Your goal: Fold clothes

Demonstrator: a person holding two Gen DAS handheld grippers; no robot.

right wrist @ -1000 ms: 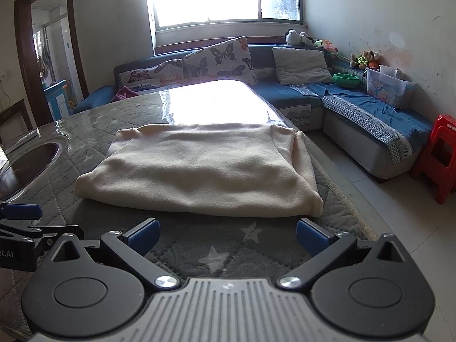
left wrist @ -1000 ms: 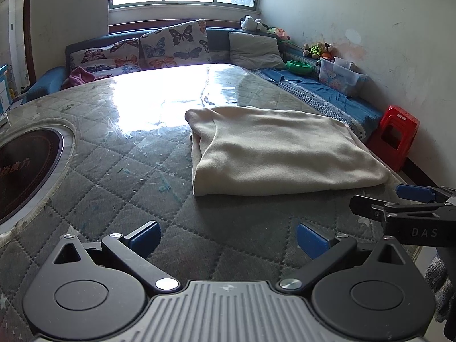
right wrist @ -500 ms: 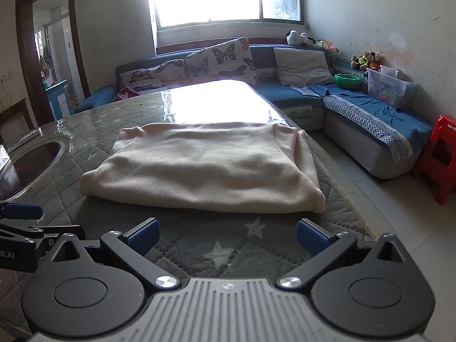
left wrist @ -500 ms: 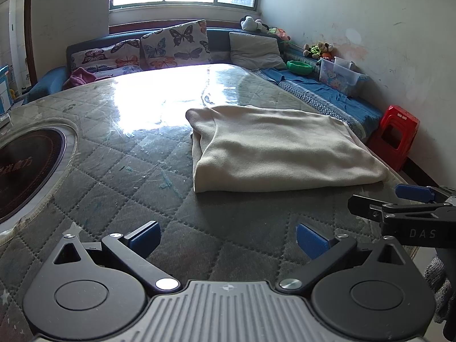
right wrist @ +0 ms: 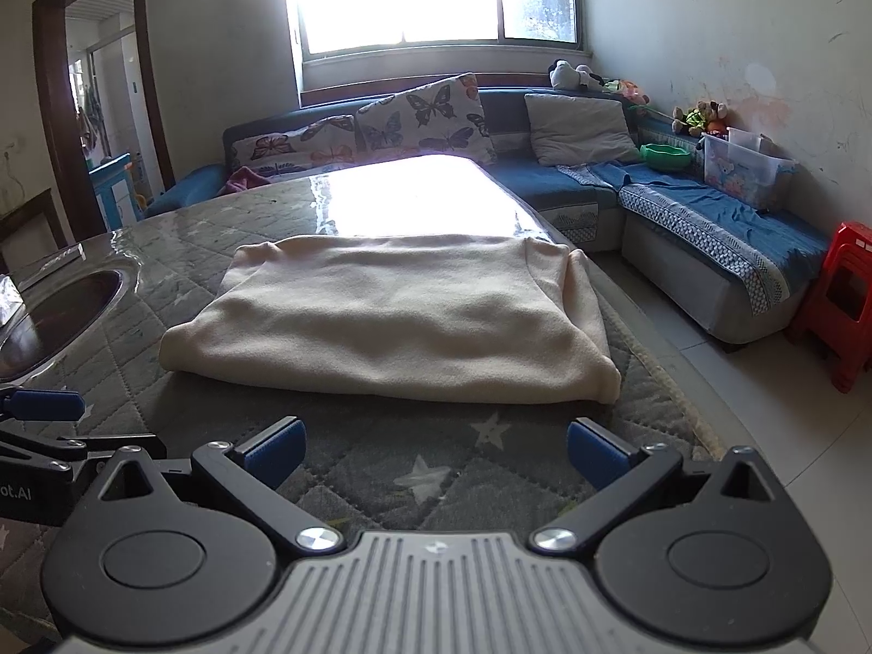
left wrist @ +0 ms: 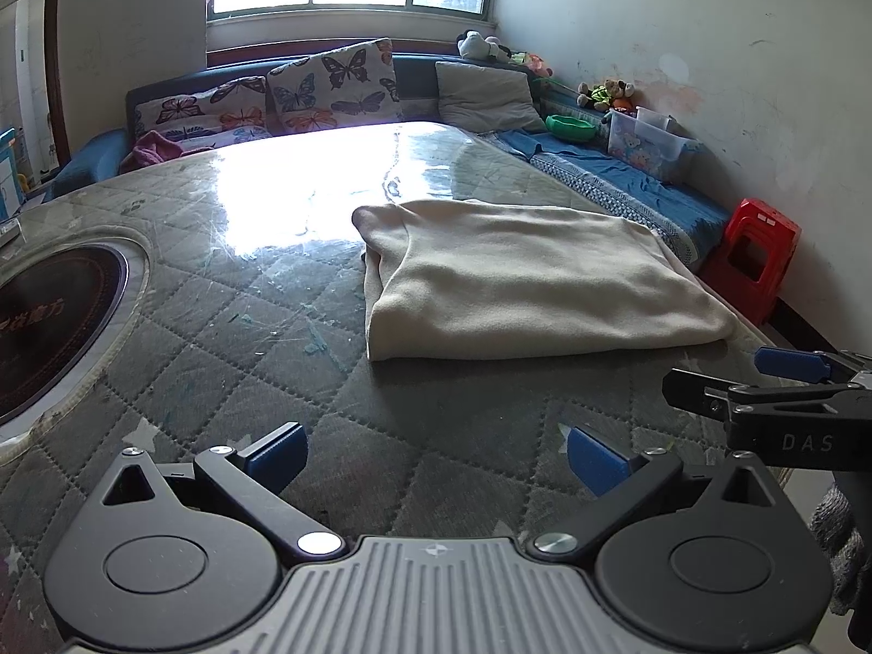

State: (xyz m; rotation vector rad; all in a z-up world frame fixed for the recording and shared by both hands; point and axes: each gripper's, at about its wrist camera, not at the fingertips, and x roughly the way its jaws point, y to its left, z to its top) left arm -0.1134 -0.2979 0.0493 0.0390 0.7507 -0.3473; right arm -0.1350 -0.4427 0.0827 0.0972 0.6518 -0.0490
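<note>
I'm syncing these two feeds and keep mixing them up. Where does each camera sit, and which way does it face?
Left wrist: on the left gripper, jaws open, facing the cream folded garment from its left; right gripper at frame right.
Right wrist: on the right gripper, jaws open, facing the garment's near edge.
Shared: garment, quilted table, sofa, red stool.
</note>
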